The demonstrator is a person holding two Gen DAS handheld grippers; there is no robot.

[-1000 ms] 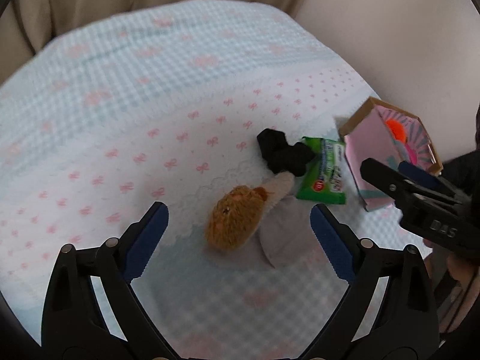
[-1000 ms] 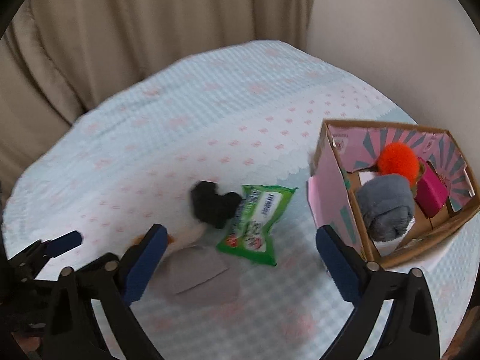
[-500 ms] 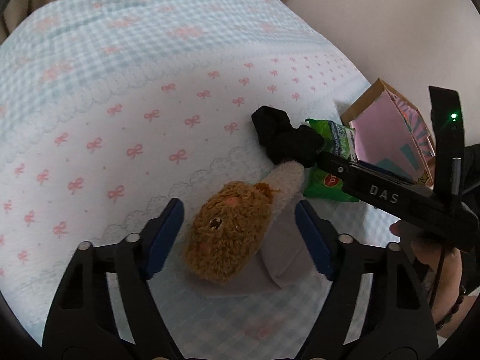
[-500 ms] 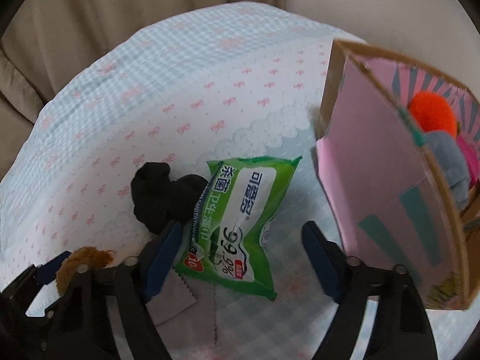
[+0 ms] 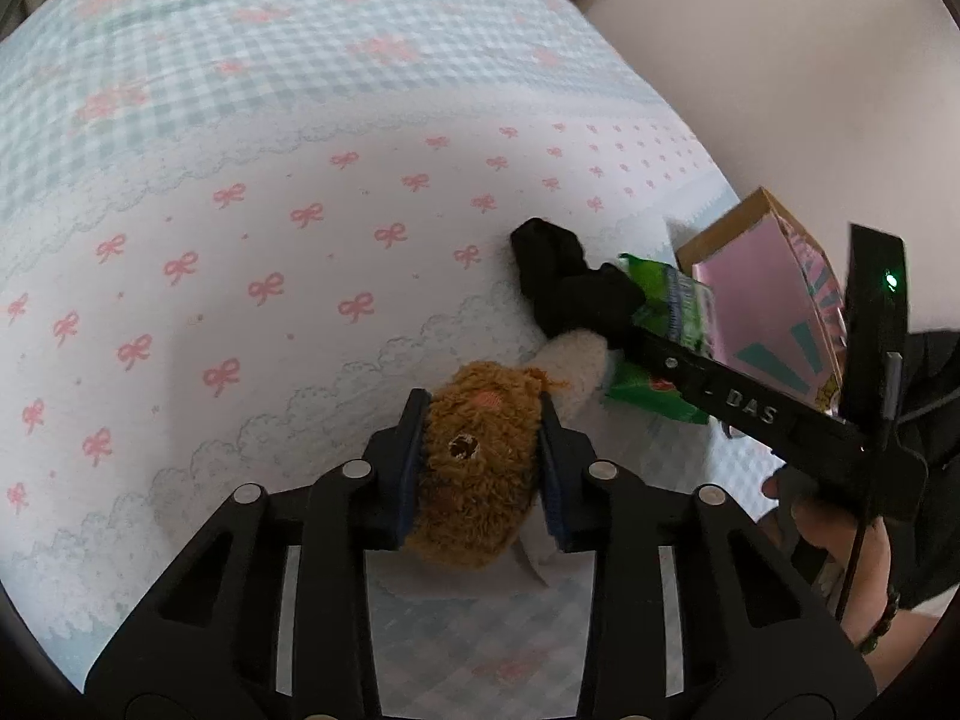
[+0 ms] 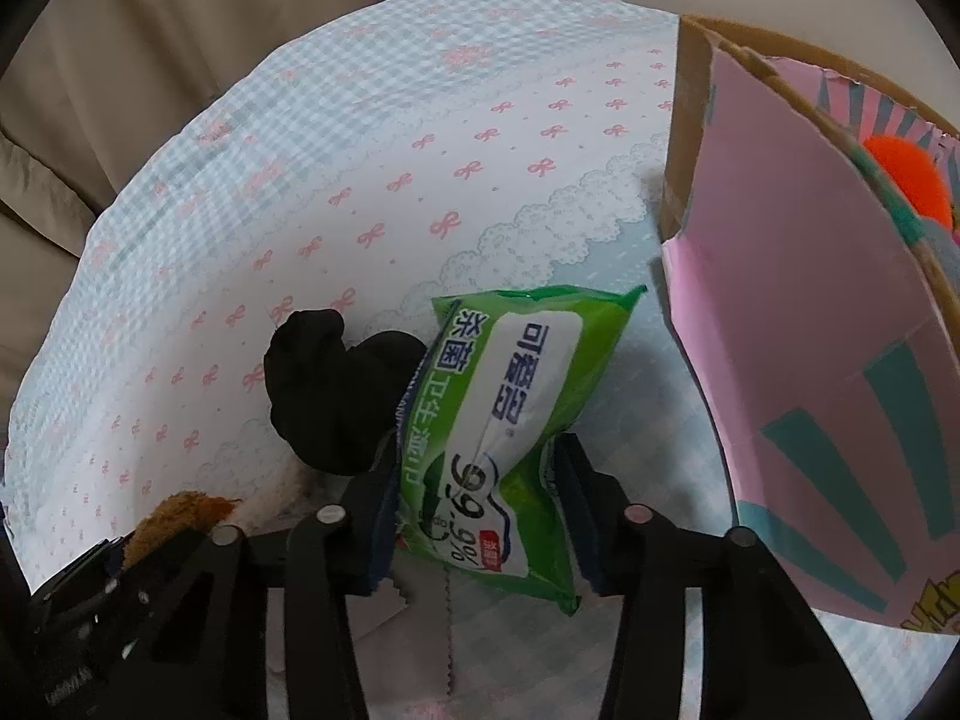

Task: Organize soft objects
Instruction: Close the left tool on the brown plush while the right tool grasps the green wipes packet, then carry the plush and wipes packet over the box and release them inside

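Two views, same bed-like surface. Left wrist view: a quilted cover (image 5: 252,192), white with pink bows in the middle, scalloped lace line, blue-white gingham beyond it and near the camera; plain pale wall (image 5: 780,60) at upper right, a strip of beige curtain along the top edge. Left gripper (image 5: 483,456) was closing, blue pads pressing both sides of the brown plush toy (image 5: 474,468), which lay on the cover over a grey cloth (image 5: 540,558). Black sock (image 5: 564,288) lay just past the toy's cream end, touching the green wipes pack (image 5: 660,306); cardboard box (image 5: 762,294) with pink lining stood right of it. Right gripper's body crossed in front, a hand (image 5: 840,546) holding it. Right wrist view: beige curtain (image 6: 210,48) folds filled the upper left, wall at top right, same cover (image 6: 420,150) running to its far edge. Right gripper (image 6: 474,504) was closing, pads pinching the wipes pack (image 6: 510,408) at its near end so it buckled. Sock (image 6: 336,390) touched the pack's left edge; box (image 6: 810,330) stood just right, an orange pompom (image 6: 906,177) inside.
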